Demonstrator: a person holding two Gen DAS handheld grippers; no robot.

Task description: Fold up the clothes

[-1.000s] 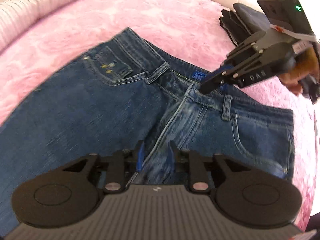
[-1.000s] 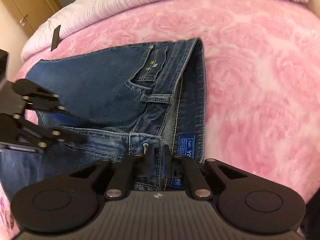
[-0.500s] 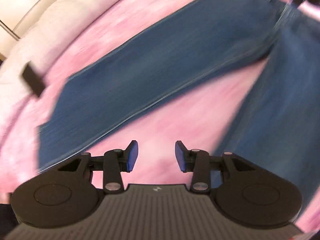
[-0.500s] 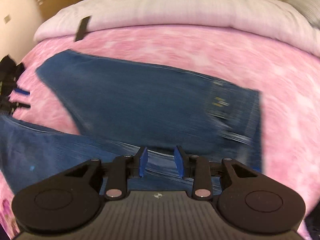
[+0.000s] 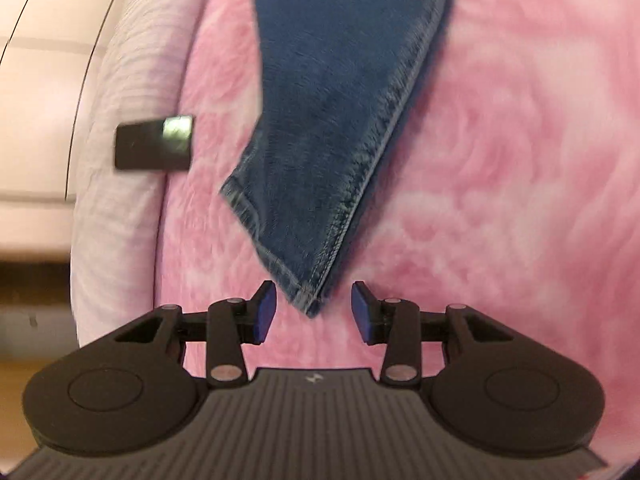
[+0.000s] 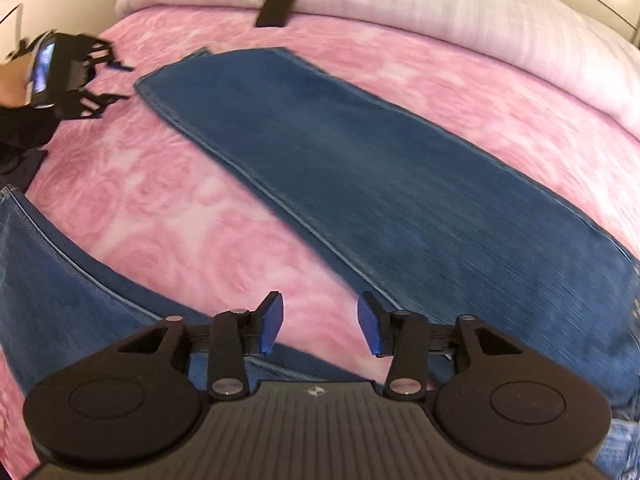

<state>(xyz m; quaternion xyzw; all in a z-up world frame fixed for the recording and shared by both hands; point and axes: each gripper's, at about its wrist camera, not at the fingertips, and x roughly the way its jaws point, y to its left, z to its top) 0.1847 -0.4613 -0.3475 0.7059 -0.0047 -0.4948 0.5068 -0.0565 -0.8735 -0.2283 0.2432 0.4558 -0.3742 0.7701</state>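
Blue jeans lie spread on a pink fleece blanket. In the left wrist view one leg [image 5: 332, 120] runs toward me, its hem corner just ahead of and between the fingers of my open, empty left gripper [image 5: 314, 314]. In the right wrist view that far leg [image 6: 380, 168] runs from upper left to right, and the near leg [image 6: 60, 280] crosses the lower left. My right gripper [image 6: 320, 322] is open and empty above the blanket between the legs. The left gripper also shows in the right wrist view [image 6: 116, 80], open by the far leg's hem.
A pink blanket [image 5: 520, 160] covers the bed, with a white quilt [image 6: 440, 4] along its far edge. A flat black object [image 5: 154, 142] lies at the quilt's border; it also shows in the right wrist view [image 6: 280, 0]. A dark sleeve [image 6: 20, 136] is at far left.
Both grippers left the jeans' waistband and opened. The left one swung out to the far leg's hem. The right one pulled back over the blanket between the legs.
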